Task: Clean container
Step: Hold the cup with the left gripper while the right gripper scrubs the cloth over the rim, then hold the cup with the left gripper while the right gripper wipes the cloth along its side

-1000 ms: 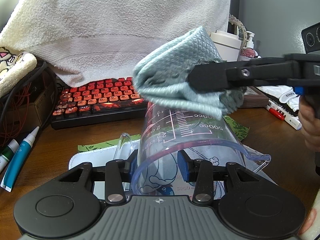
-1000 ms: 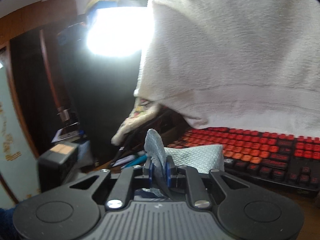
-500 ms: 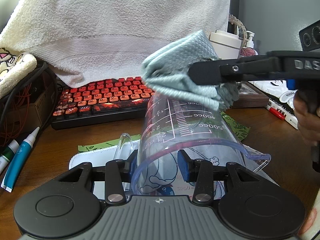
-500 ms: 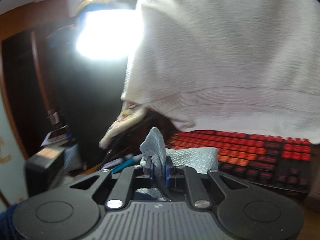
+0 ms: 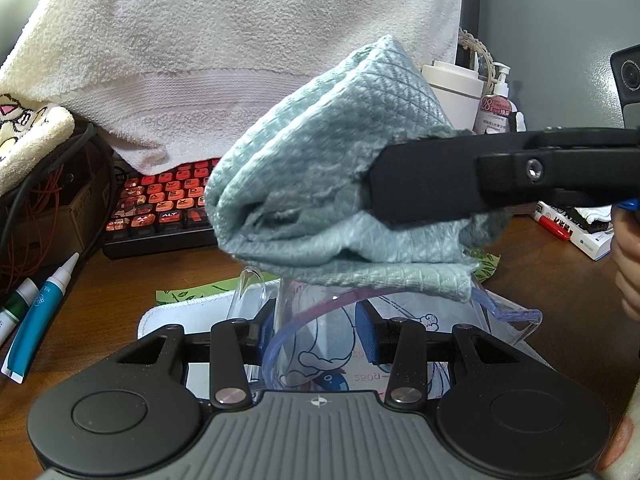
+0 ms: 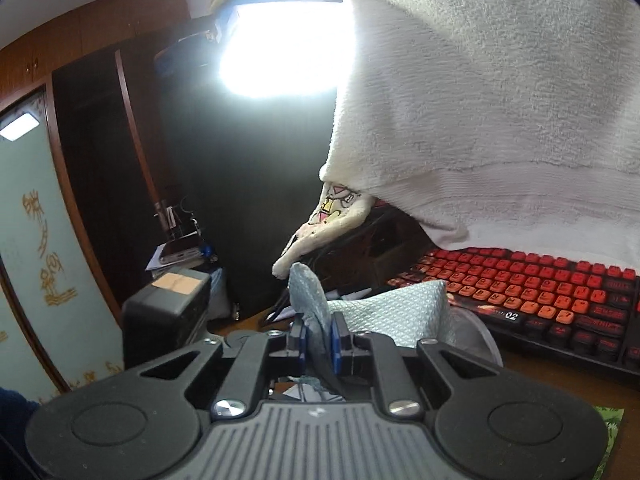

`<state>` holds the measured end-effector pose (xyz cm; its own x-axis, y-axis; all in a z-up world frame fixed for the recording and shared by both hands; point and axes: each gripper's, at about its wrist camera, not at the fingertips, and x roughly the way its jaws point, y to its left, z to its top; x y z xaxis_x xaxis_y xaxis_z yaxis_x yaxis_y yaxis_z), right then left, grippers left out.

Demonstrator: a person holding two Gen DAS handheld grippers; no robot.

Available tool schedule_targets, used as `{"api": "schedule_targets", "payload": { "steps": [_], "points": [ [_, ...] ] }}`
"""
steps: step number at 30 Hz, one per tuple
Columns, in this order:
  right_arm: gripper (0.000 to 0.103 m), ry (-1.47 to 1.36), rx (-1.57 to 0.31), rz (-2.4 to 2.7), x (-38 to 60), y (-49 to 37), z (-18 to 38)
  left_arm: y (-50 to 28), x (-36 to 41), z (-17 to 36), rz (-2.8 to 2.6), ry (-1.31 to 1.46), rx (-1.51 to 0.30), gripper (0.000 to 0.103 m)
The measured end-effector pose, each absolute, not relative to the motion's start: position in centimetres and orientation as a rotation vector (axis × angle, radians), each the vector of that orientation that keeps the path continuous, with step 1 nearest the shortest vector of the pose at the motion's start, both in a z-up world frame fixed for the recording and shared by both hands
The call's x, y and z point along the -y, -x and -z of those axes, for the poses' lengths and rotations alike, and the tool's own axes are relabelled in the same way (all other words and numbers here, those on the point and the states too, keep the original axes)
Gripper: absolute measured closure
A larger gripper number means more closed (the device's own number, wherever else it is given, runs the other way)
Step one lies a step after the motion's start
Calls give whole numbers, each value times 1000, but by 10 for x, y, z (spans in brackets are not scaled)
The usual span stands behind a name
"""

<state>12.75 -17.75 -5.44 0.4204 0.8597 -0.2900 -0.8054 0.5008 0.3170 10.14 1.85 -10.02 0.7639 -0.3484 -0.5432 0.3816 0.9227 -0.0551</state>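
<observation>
While both grippers grip:
Left gripper: blue pads narrowly apart, clamped on the wall of the clear measuring jug.
Right gripper: pads pinched almost together on the grey-green cleaning cloth.
Cloth: bunched at the jug's rim.
Jug: above white mat, near red keyboard.

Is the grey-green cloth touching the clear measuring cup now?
Cannot tell. In the left wrist view the cloth overlaps the measuring cup at its upper edge, hiding any gap. The right wrist view hardly shows the cup.
</observation>
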Motion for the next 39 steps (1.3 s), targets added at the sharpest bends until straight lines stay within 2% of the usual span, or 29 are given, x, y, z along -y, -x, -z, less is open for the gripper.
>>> {"api": "schedule_targets", "payload": {
  "steps": [12, 25, 30, 39],
  "points": [
    [93, -248, -444, -837, 209, -152, 61, -101, -19, 99, 397, -61, -578, 62],
    [92, -151, -446, -1040, 178, -129, 53, -103, -21, 99, 397, -57, -581, 62],
    [95, -112, -423, -978, 181, -130, 52, -103, -21, 98, 396, -60, -580, 62],
    [92, -180, -416, -857, 200, -147, 58, -103, -22, 98, 396, -61, -580, 62]
  ]
}}
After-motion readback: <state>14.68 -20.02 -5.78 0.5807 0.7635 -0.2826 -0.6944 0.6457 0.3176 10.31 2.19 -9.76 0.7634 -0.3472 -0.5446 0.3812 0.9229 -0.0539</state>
